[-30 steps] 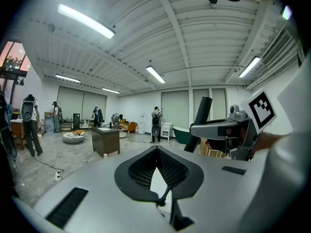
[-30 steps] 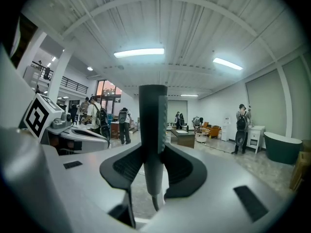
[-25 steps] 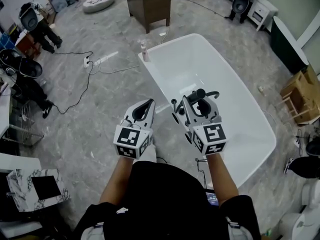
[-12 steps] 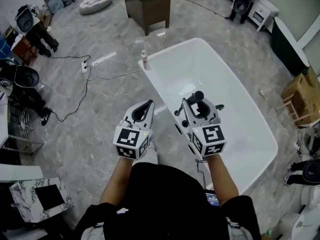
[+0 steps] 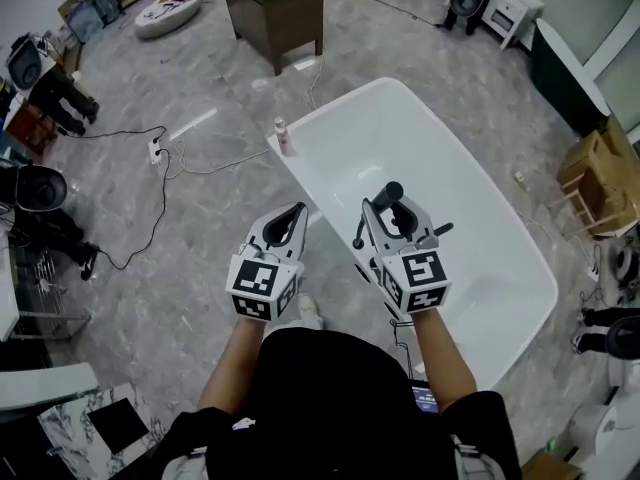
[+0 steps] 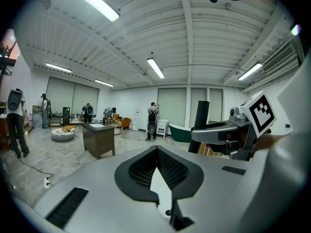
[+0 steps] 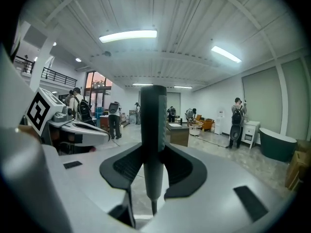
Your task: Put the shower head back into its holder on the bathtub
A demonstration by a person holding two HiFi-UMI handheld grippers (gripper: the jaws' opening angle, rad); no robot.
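A white bathtub [image 5: 522, 268] stands on the marble floor ahead of me, in the head view. My right gripper [image 5: 396, 211] hovers over its near half, shut on the dark shower head [image 5: 388, 194], whose handle sticks up between the jaws. In the right gripper view the shower head [image 7: 152, 130] runs upright through my right gripper [image 7: 153, 154]. My left gripper [image 5: 287, 224] is held beside it over the floor, just left of the tub's rim. In the left gripper view my left gripper [image 6: 156, 152] is shut on nothing. I cannot make out a holder on the tub.
A small pinkish bottle [image 5: 282, 136] stands on the tub's far left corner. A power strip with cables [image 5: 155, 151] lies on the floor to the left. A dark cabinet [image 5: 272, 3] stands beyond, a wooden crate [image 5: 597, 183] to the right. Several people stand around the room.
The head view has shifted a little, so the tub and floor sit slightly differently in frame. Both grippers keep their pose, and the right one still grips the shower head.
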